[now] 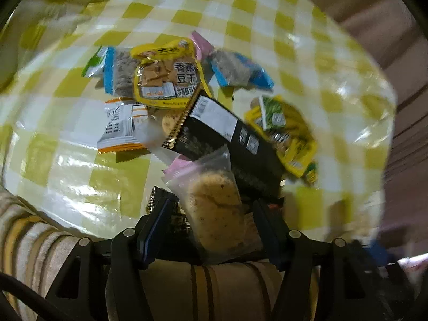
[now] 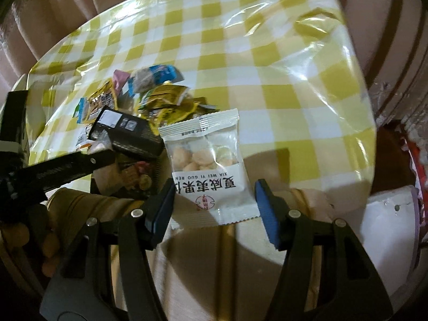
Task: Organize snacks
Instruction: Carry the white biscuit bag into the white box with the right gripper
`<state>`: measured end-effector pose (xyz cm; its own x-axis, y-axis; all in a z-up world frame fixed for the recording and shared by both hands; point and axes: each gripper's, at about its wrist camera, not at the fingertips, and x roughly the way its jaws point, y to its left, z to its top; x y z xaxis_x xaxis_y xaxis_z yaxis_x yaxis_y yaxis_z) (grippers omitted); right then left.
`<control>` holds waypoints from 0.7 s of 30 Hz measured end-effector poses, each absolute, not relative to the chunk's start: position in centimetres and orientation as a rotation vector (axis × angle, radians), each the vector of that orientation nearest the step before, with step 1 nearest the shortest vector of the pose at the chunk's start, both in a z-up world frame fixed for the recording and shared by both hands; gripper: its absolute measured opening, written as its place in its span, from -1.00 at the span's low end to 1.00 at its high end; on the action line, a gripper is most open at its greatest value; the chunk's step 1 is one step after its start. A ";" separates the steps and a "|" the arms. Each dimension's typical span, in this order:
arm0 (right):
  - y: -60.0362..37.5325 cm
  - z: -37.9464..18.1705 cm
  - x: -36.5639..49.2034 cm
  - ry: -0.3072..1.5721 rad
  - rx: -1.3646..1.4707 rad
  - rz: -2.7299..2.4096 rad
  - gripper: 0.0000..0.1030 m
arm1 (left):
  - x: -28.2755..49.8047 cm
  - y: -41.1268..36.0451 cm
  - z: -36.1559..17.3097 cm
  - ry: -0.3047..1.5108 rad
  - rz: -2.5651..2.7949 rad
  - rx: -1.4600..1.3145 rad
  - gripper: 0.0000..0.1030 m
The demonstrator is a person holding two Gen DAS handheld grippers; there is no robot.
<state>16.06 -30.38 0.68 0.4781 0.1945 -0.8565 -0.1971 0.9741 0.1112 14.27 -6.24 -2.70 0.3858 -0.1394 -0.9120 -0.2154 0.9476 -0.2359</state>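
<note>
With a cookie packet point(image 1: 216, 208) clamped in the left fingers point(image 1: 151, 230) and a nut packet point(image 2: 208, 165) in the right fingers point(image 2: 267, 214), carrying is judged underway; grouped placement away from the pile point(image 2: 139, 117), near the counter point(image 2: 281, 67) edge, is called for.

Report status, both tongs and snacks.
Left tongs gripping clear cookie packet. Right tongs gripping white nut packet. Snack pile unsorted on checked tablecloth.

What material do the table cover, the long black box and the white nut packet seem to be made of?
Table cover: probably glossy plastic or oilcloth, since it shows bright glare and soft wrinkles. Long black box: likely printed cardboard, with flat faces, sharp edges and white labels. White nut packet: thin plastic film, with a clear window showing the nuts and crimped, zigzag-cut ends.
</note>
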 end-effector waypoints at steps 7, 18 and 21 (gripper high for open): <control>-33.2 1.5 14.7 1.018 0.009 0.191 0.22 | 14.2 -6.7 -2.7 1.155 0.075 -0.275 -0.14; -41.7 1.3 12.9 1.031 0.081 0.025 0.22 | 10.9 -7.2 0.8 0.992 0.075 -0.308 -0.18; -44.4 1.1 12.3 1.034 0.101 -0.037 0.22 | 10.0 -8.4 2.1 0.949 0.065 -0.290 -0.18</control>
<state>12.31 -44.43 1.12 0.5109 0.0170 -0.8595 0.0789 0.9947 0.0665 10.02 -8.36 2.06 0.5837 -0.0719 -0.8088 -0.1813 0.9594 -0.2162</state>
